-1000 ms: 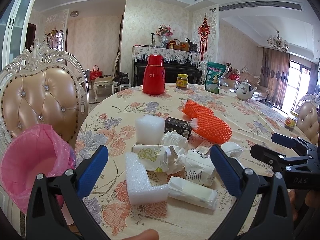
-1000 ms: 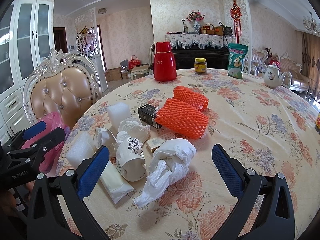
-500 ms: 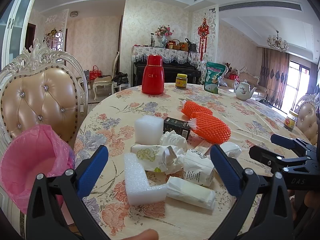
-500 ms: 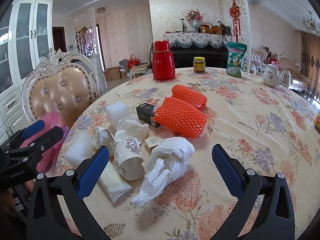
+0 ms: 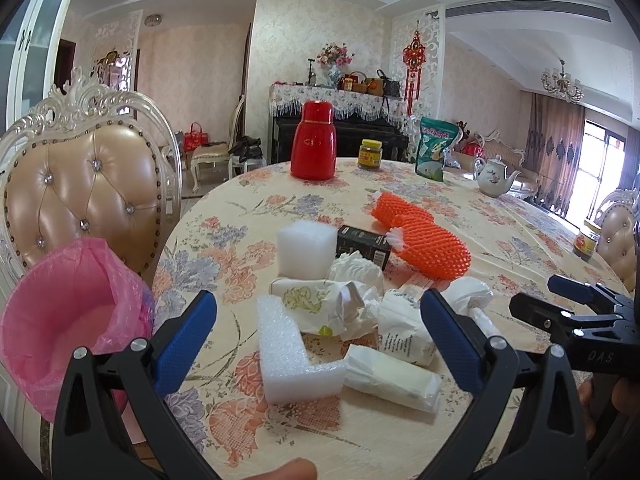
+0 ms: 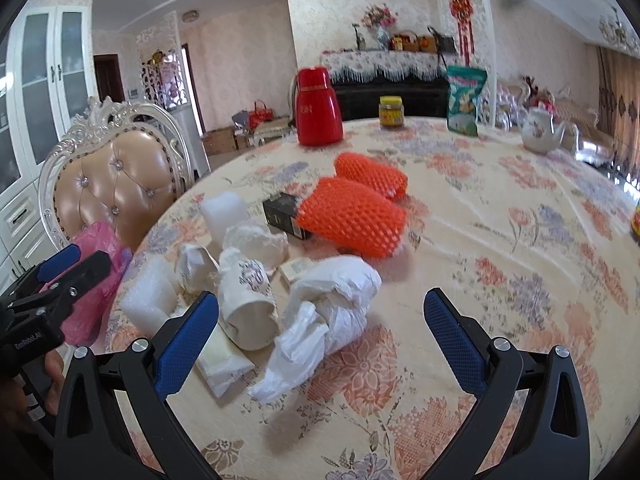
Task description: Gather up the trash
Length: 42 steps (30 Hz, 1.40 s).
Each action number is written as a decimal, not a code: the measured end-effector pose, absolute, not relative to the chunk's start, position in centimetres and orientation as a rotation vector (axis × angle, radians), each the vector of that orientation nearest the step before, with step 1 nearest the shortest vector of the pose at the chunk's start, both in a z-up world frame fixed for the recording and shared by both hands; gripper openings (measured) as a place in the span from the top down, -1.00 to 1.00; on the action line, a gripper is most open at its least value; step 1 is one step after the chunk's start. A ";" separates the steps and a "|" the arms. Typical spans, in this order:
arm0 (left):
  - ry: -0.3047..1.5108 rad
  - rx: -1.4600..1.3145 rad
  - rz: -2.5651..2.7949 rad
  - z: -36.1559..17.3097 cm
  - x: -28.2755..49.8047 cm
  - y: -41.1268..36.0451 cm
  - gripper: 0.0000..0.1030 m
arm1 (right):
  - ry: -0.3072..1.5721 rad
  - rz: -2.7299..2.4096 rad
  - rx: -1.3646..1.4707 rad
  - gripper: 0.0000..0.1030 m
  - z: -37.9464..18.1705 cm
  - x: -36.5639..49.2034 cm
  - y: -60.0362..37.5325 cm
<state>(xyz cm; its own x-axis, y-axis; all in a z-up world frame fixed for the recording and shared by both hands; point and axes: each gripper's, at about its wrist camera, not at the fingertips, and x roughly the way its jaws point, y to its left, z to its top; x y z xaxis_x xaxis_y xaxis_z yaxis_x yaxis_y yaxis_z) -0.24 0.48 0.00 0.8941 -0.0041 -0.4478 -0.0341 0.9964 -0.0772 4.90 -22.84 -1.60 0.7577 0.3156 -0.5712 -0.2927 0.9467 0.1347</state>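
Note:
A heap of trash lies on the floral table: an L-shaped white foam piece point(image 5: 292, 356), a foam block point(image 5: 306, 248), crumpled paper cups point(image 6: 248, 300), a white plastic bag point(image 6: 332, 304), a black box point(image 5: 362, 244) and two orange foam nets point(image 6: 352, 216). A bin lined with a pink bag point(image 5: 68, 320) stands at the table's left edge. My left gripper point(image 5: 320, 344) is open just short of the L-shaped foam. My right gripper point(image 6: 320, 344) is open in front of the plastic bag, with nothing between its fingers.
A tufted chair point(image 5: 84, 196) stands behind the bin. Farther back on the table stand a red thermos point(image 5: 314, 148), a yellow-lidded jar point(image 5: 370, 154), a green pouch point(image 5: 434, 152) and a teapot point(image 5: 496, 176). Another jar point(image 5: 586, 240) sits at the right edge.
Both grippers have eased slightly forward toward the heap, the right one also turning a little so the trash sits more to its left. Both stay open.

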 end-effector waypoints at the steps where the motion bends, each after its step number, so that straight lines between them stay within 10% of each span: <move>1: 0.469 -0.088 0.017 -0.1 -0.2 0.7 -0.91 | 0.642 0.330 0.039 -0.87 -1.8 5.1 -22.9; 19: 0.633 -0.167 0.050 -3.6 2.3 3.5 -0.90 | 0.789 0.295 -0.002 -0.87 -4.3 9.9 -21.5; 31: 0.777 -0.256 0.039 -5.8 4.6 4.4 -0.45 | 0.854 0.290 -0.036 -0.75 -6.1 12.1 -20.9; 42: 0.875 -0.297 0.025 -6.9 5.0 4.5 0.22 | 0.869 0.339 -0.017 0.04 -6.4 11.7 -21.1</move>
